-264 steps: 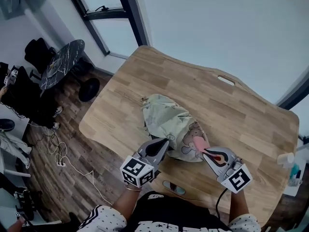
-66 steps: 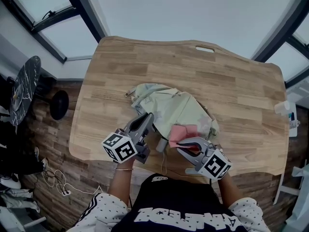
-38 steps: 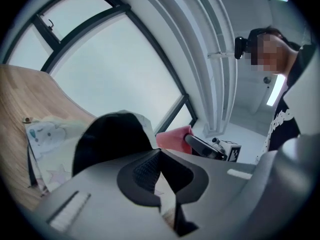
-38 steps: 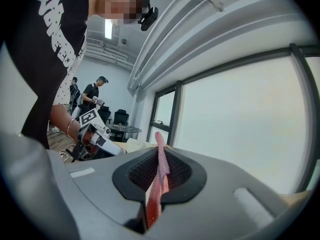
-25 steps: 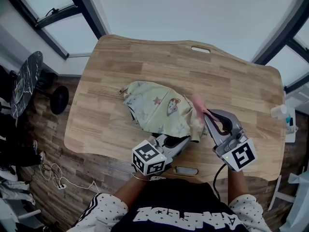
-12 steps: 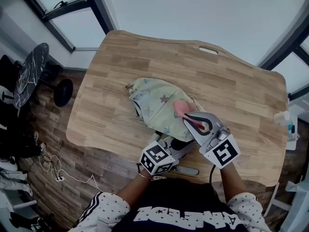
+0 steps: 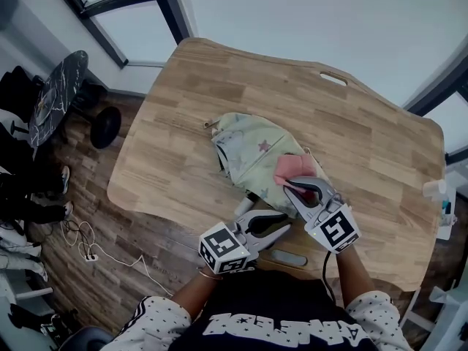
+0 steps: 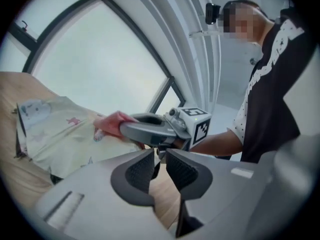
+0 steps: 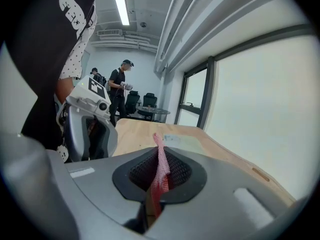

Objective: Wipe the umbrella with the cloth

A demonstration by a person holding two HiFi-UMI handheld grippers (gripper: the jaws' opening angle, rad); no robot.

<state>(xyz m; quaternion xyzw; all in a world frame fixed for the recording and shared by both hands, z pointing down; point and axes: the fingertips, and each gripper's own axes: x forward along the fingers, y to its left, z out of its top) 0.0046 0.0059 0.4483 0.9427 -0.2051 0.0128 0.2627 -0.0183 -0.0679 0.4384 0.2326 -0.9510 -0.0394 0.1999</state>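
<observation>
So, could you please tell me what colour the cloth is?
The cloth is pink; it shows best in the head view.

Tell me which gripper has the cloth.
The right gripper: the pink cloth is pinched in its jaws. On the left gripper the jaws have just been opening, nothing between them.

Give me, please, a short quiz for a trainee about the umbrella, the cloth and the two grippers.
1. True or false: the right gripper clamps the pink cloth.
2. The pale green folded fabric umbrella lies on: A the wooden table; B the floor; C a chair.
3. Which gripper is empty?
Key: 1 true; 2 A; 3 the left gripper, whose jaws have just been opening with nothing between them.
</observation>
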